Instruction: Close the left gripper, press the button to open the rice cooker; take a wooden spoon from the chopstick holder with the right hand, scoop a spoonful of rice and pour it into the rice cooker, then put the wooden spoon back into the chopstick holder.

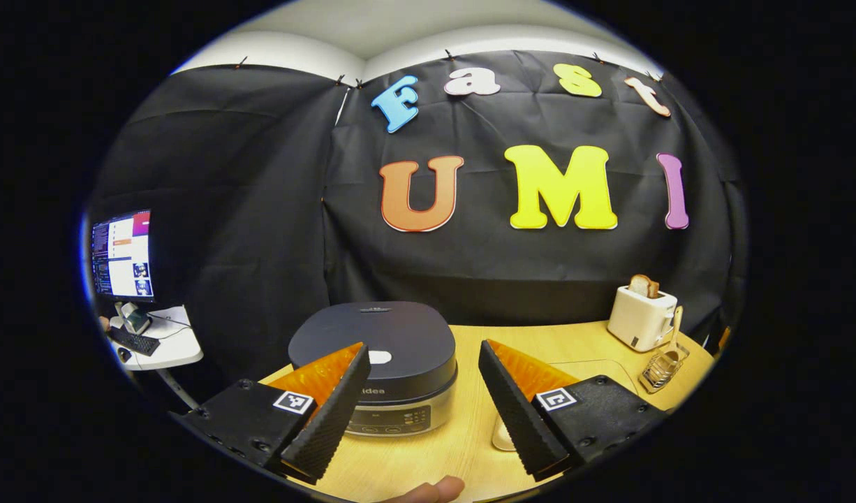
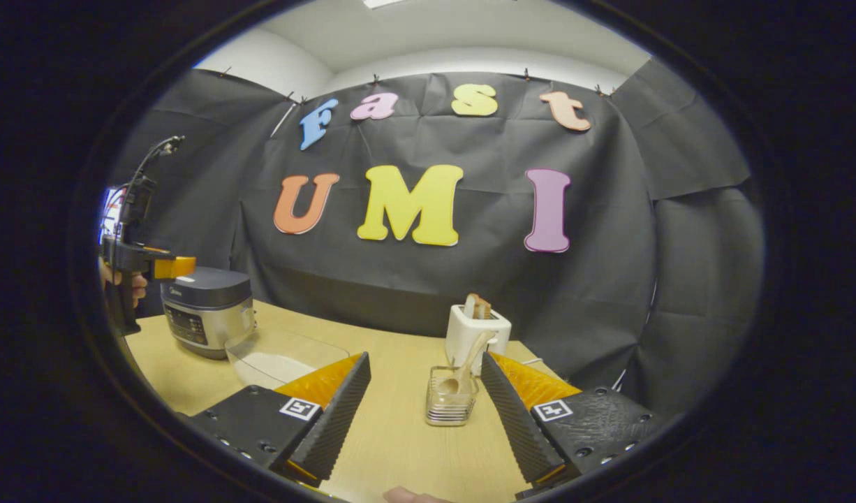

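The left gripper hangs wide open and empty just before the dark-lidded, silver-bodied rice cooker, whose lid is down; its white button sits untouched. So the first step is in hand: the jaws must shut, then press. The right gripper, likewise spread and empty, faces the wire chopstick holder holding the wooden spoon, with the clear rice dish at left.

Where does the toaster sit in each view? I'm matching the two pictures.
Left gripper view: toaster at far right, on the table's back corner.
Right gripper view: toaster near centre, just behind the chopstick holder.
Shared landmark: the rice cooker, lid closed.
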Tool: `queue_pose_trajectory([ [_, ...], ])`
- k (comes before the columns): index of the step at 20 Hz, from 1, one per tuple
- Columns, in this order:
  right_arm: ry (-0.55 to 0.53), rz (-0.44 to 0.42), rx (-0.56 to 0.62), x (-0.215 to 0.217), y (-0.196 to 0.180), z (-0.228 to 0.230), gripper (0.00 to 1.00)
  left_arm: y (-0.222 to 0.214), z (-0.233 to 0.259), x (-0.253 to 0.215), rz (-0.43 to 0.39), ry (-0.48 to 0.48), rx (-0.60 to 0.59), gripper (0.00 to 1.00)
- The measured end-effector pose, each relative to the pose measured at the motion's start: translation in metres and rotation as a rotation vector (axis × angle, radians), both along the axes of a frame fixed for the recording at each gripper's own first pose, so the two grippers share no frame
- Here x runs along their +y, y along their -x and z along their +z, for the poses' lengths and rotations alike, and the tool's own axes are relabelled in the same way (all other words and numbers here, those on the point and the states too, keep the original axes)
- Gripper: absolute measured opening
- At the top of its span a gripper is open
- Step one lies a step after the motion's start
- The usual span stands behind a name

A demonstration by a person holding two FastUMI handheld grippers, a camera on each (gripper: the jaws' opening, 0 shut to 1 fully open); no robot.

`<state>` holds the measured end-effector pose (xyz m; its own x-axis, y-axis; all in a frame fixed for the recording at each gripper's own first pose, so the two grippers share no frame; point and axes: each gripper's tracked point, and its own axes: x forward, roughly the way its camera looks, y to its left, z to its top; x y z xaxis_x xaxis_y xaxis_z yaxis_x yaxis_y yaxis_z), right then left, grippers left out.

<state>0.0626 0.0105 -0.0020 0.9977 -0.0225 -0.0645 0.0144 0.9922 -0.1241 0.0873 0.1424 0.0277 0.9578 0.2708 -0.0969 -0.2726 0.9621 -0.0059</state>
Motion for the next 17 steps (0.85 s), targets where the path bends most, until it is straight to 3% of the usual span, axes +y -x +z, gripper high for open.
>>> queue_pose_trajectory([
  [2,-0.015,-0.009,0.005,0.001,0.001,0.000,0.97,0.016,0.004,-0.006,-0.002,-0.009,-0.015,0.95],
  [3,-0.020,-0.016,0.004,0.002,0.002,0.001,0.95,0.022,0.001,-0.012,-0.011,-0.013,-0.009,0.99],
  [8,-0.009,-0.054,-0.059,0.003,0.021,0.030,0.95,0.053,-0.017,-0.028,-0.046,-0.076,0.016,0.99],
  [11,0.018,-0.098,-0.082,0.001,0.034,0.036,0.95,0.064,-0.025,-0.043,-0.105,-0.037,-0.002,0.99],
  [17,0.027,-0.077,-0.090,0.008,0.065,0.033,0.95,0.078,-0.016,-0.064,-0.169,-0.033,-0.048,0.99],
])
